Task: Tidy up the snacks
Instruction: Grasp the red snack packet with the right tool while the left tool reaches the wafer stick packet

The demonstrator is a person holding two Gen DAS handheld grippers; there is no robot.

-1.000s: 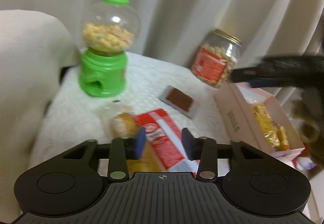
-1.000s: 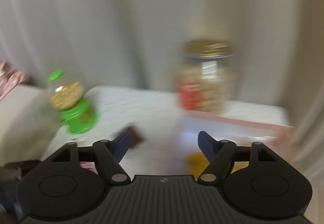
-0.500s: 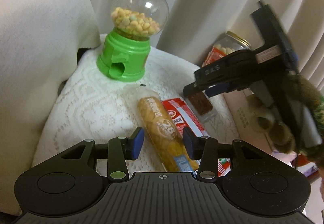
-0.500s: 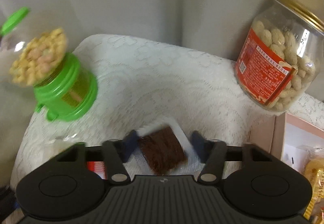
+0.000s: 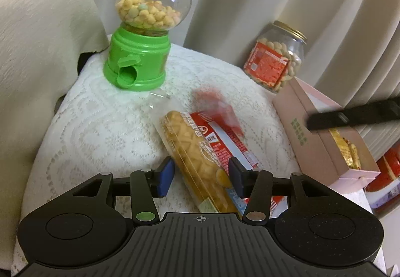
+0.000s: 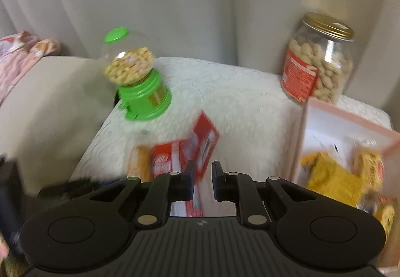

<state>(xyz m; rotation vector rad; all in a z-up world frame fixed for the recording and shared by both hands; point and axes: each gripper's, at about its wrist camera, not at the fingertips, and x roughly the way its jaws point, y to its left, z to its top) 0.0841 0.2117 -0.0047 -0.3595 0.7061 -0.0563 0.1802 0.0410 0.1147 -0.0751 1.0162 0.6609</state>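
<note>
My left gripper (image 5: 200, 178) is open, its fingers on either side of a clear tube of yellow crackers (image 5: 197, 157) lying on the white lace cloth (image 5: 95, 126). A red and white snack packet (image 5: 230, 144) lies beside the tube. My right gripper (image 6: 203, 178) has its jaws nearly closed, with a small gap; a blurred red packet (image 6: 203, 144) shows just ahead of the fingers, and I cannot tell whether it is held. In the left wrist view the right gripper (image 5: 355, 116) reaches in over the pink box (image 5: 315, 142).
A green gumball-style dispenser (image 5: 140, 51) stands at the back left and shows in the right wrist view (image 6: 140, 86). A peanut jar (image 5: 275, 64) stands at the back right. The open pink box (image 6: 350, 126) holds yellow snack bags (image 6: 335, 179). A cream cushion (image 5: 37, 51) lies left; curtains hang behind.
The right gripper closed in on the brown square snack, then drew back towards the pink box. The brown snack is gone from the cloth. The left gripper stayed over the cracker tube.
</note>
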